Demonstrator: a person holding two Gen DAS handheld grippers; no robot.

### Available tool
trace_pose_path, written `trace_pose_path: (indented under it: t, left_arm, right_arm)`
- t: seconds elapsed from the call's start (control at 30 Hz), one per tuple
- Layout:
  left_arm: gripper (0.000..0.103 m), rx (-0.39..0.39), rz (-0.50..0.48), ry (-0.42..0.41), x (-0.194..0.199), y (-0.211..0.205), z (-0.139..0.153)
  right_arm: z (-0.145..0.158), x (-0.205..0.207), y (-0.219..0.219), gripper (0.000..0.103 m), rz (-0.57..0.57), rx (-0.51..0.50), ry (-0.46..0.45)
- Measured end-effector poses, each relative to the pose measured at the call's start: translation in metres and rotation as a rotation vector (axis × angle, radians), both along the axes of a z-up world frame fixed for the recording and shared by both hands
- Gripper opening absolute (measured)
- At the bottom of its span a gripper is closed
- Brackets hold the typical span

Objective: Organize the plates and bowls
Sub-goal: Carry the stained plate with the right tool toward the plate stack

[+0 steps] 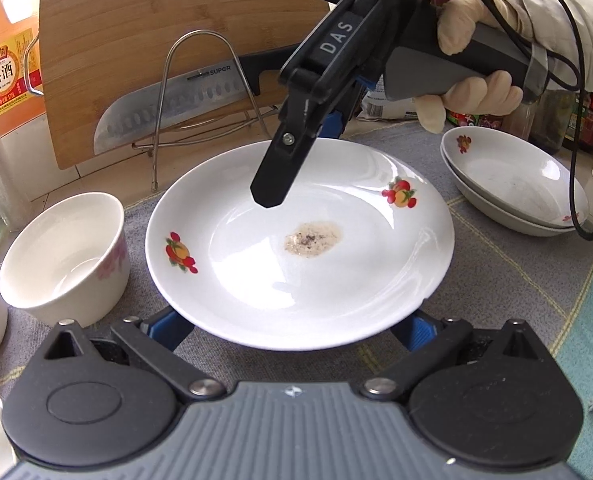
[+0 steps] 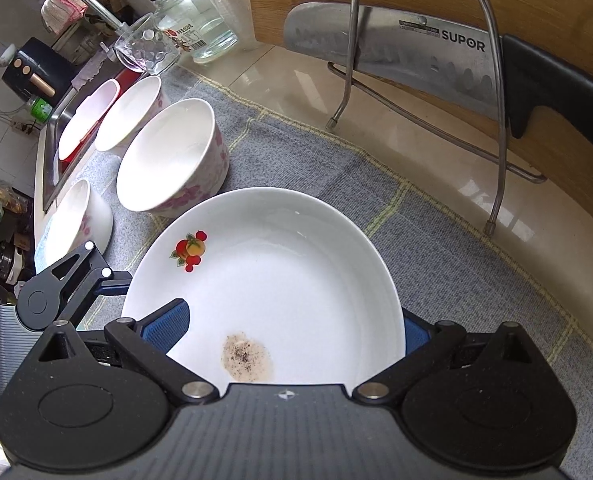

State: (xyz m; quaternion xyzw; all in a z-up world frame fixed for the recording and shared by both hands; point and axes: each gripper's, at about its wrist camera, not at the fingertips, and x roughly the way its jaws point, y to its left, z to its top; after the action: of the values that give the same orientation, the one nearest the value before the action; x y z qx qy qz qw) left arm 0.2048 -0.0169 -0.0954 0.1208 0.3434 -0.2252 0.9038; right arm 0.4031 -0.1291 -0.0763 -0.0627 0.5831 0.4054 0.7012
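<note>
My left camera looks close across the plate point(image 1: 300, 248) toward the knife rack point(image 1: 200, 92); my right camera looks steeply down from the opposite rim. Both share plate point(image 2: 280, 280) and rack point(image 2: 424, 92).

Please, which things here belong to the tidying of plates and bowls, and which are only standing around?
Belong to the job:
plate
stacked plates
bowls
right tongs
left tongs

Only standing around:
knife
cutting board
wire rack
bottle
glass
</note>
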Motion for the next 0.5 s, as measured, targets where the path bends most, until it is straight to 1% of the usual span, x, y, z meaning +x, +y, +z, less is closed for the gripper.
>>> trace_pose_path:
  t: [0.27,0.5]
  left_arm:
    - [0.102,0.009,-0.018,-0.015,-0.022,-0.002,0.017]
    - [0.102,0.017,-0.036,-0.018,-0.041,-0.008,0.025]
  right_arm:
    - [0.018,-0.025,-0.004,0.103,-0.009,0.017,-0.017]
    - [0.029,-0.048,-0.013,0.103,-0.023,0.032,-0.022]
